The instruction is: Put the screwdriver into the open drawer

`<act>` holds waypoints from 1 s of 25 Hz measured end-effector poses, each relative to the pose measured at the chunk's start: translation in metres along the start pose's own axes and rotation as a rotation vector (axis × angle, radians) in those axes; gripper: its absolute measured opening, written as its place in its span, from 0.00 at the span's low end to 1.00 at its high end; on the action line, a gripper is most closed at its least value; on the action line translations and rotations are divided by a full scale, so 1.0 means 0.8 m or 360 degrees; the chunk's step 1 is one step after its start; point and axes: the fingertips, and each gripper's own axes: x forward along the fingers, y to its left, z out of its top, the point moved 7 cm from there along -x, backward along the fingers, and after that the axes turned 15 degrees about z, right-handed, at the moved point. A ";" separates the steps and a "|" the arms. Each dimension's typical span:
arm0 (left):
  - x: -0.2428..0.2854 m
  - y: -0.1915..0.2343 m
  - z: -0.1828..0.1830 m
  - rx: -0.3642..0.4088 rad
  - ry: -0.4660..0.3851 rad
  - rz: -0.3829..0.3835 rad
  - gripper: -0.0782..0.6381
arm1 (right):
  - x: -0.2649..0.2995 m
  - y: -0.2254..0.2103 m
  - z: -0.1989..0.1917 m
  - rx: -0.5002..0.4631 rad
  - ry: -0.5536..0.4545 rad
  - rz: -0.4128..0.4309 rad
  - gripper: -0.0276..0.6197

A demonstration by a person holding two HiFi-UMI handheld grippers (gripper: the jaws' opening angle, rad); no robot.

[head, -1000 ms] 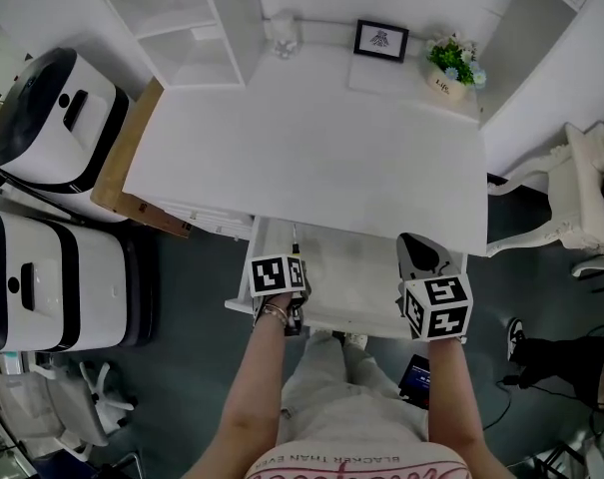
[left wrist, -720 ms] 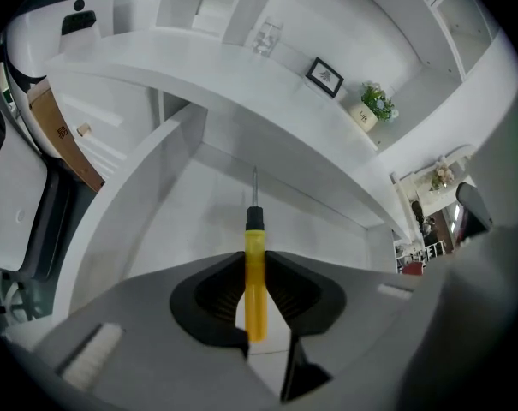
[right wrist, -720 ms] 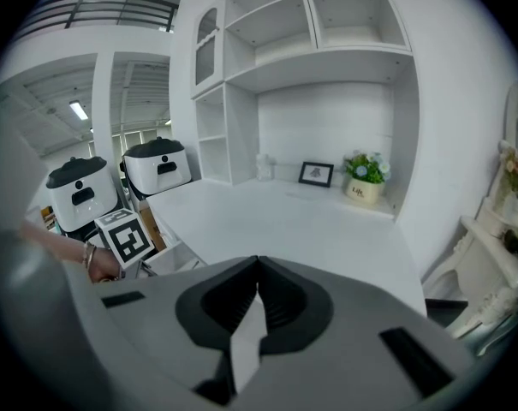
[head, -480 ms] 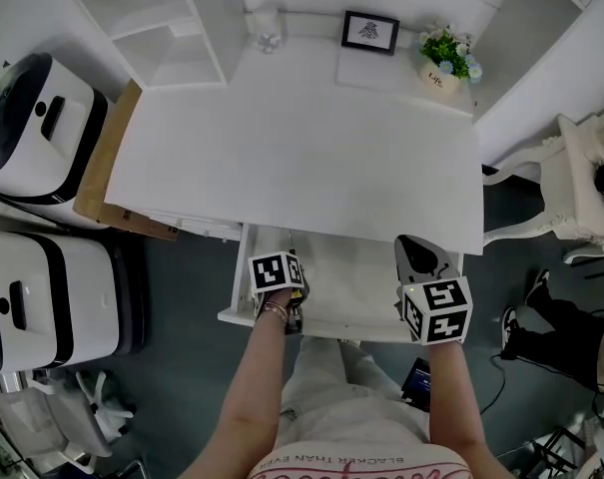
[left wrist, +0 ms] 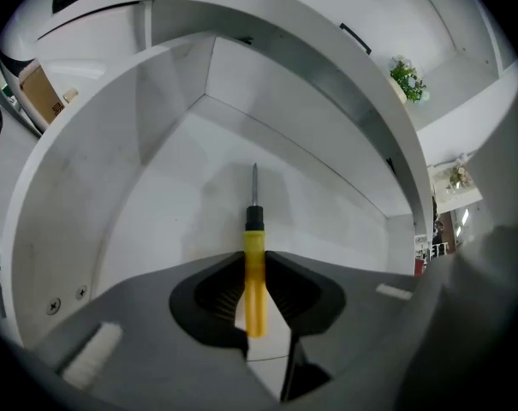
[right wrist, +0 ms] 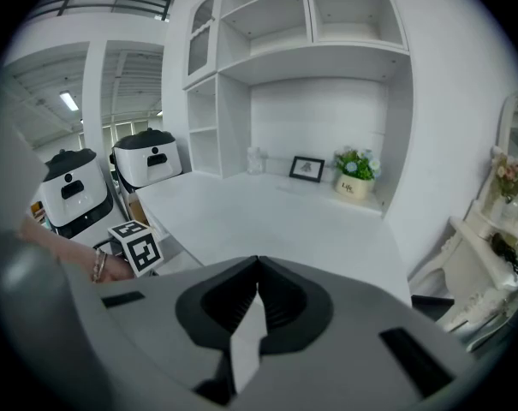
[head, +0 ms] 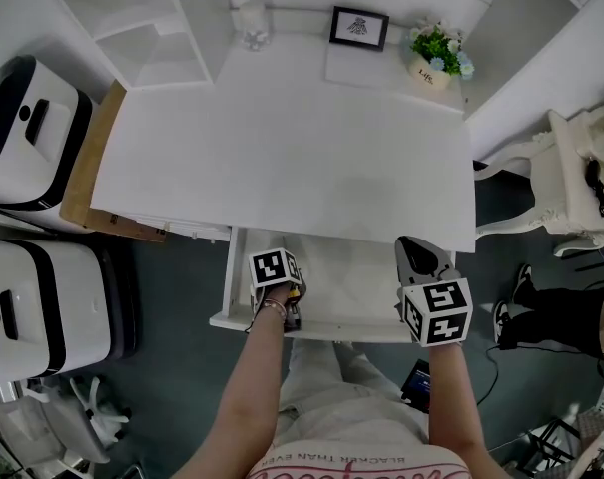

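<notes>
One screwdriver [left wrist: 254, 294] sits clamped by its yellow handle in the left gripper [left wrist: 254, 255] at lower centre, tip pointing up-frame over the drawer [left wrist: 147, 195] floor. Right gripper [right wrist: 257, 264] is pinched closed, empty; desk [right wrist: 267, 217] lies beyond.

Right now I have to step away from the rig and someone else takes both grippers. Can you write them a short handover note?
Left gripper: jaws shut on the yellow handle of the screwdriver, shaft pointing toward the drawer's back wall.
Right gripper: jaws shut, empty, held at the drawer's right end and facing across the desk.
Drawer: open under the desk's front edge.
Done: screwdriver gripped and brought inside the drawer.
Left: set it on the drawer floor, open the jaws, pull the gripper out. Whether it already touches the floor can't be told.
</notes>
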 end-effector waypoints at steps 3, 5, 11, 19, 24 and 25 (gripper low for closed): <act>0.003 0.001 -0.002 0.0000 0.0018 0.0009 0.22 | 0.001 0.001 0.000 -0.0002 0.0006 0.0004 0.05; 0.003 0.003 -0.003 -0.0008 0.0020 0.0003 0.22 | 0.001 0.002 0.000 -0.0002 0.0007 0.0006 0.05; 0.002 0.002 -0.005 -0.0021 0.0002 -0.0024 0.23 | 0.000 0.003 0.000 -0.0007 0.0002 0.0019 0.05; -0.020 -0.003 -0.001 -0.0041 -0.0057 -0.0135 0.46 | -0.005 0.010 0.005 -0.0028 -0.0018 0.0038 0.05; -0.039 0.000 0.002 -0.0052 -0.0124 -0.0138 0.46 | -0.009 0.019 0.013 -0.0058 -0.0049 0.0058 0.05; -0.042 0.001 0.002 -0.0054 -0.0138 -0.0134 0.46 | -0.011 0.020 0.015 -0.0064 -0.0058 0.0060 0.05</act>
